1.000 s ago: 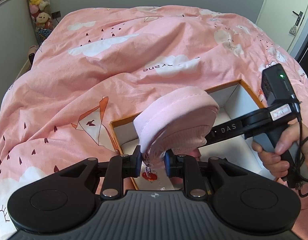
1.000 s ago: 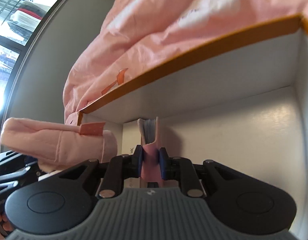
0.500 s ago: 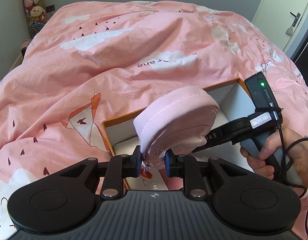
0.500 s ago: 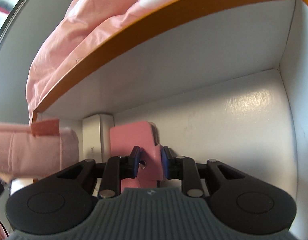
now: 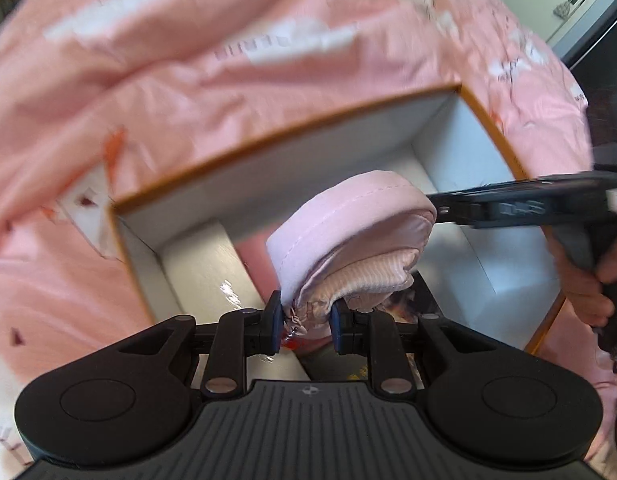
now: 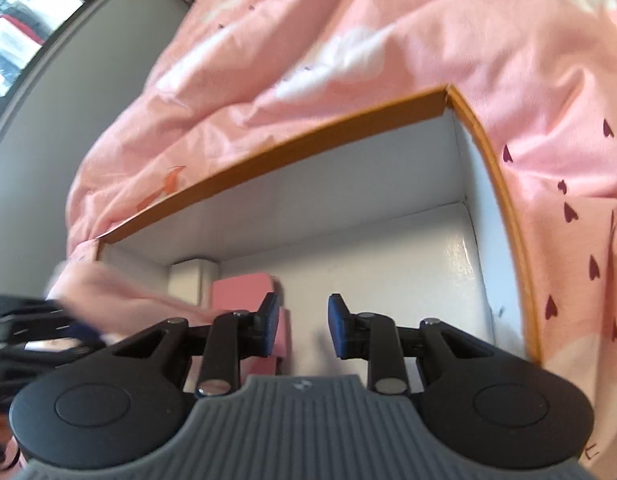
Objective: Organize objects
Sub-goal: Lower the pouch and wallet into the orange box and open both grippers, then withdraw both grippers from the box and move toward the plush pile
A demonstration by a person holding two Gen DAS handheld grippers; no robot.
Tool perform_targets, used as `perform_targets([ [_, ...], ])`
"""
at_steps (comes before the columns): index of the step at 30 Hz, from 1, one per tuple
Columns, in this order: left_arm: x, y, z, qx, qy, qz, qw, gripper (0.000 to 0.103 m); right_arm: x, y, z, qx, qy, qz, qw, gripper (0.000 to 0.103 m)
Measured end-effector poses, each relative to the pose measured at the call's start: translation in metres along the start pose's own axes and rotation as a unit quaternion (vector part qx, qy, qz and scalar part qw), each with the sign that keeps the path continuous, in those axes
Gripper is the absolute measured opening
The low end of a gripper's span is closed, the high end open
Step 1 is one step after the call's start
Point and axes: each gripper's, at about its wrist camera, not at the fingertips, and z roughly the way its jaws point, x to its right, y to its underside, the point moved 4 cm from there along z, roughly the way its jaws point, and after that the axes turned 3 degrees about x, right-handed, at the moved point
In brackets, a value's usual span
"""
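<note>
Pinching the folded pink cloth bundle [image 5: 348, 248] at its lower edge, the left gripper [image 5: 304, 320] holds it over the open white box [image 5: 308, 148], its long axis running toward 2 o'clock. The right gripper [image 6: 302, 326] has just been opening; its jaws stand spread and empty, the pink card [image 6: 244, 292] lying at 10 o'clock on the box floor beside a white packet [image 6: 188, 276]

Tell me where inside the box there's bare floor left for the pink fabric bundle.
Free: the white floor of the box between the pink case and the right wall, ahead of the open right gripper. Crowded: the left end, where a white carton and the pink case stand together. The left gripper holds the fabric bundle above it.
</note>
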Motion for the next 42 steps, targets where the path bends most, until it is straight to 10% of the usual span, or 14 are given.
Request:
perform_targets([
  [6, -0.007, -0.004, 0.018, -0.041, 0.007, -0.014, 0.9990, 0.032, -0.015, 0.007, -0.018, 0.011, -0.059, -0.028, 0.998, 0.039],
  [21, -0.006, -0.004, 0.022, 0.015, -0.023, -0.007, 0.9996, 0.038, -0.008, 0.008, 0.014, 0.007, -0.059, 0.009, 0.998, 0.039],
  [33, -0.002, 0.001, 0.024, 0.009, -0.066, 0.009, 0.9977, 0.032, -0.030, 0.014, 0.036, -0.038, -0.057, -0.026, 0.997, 0.020],
  [42, 0.016, 0.014, -0.017, 0.088, -0.059, 0.033, 0.9937, 0.038, -0.039, 0.018, 0.000, 0.016, -0.047, -0.062, 0.997, 0.044],
])
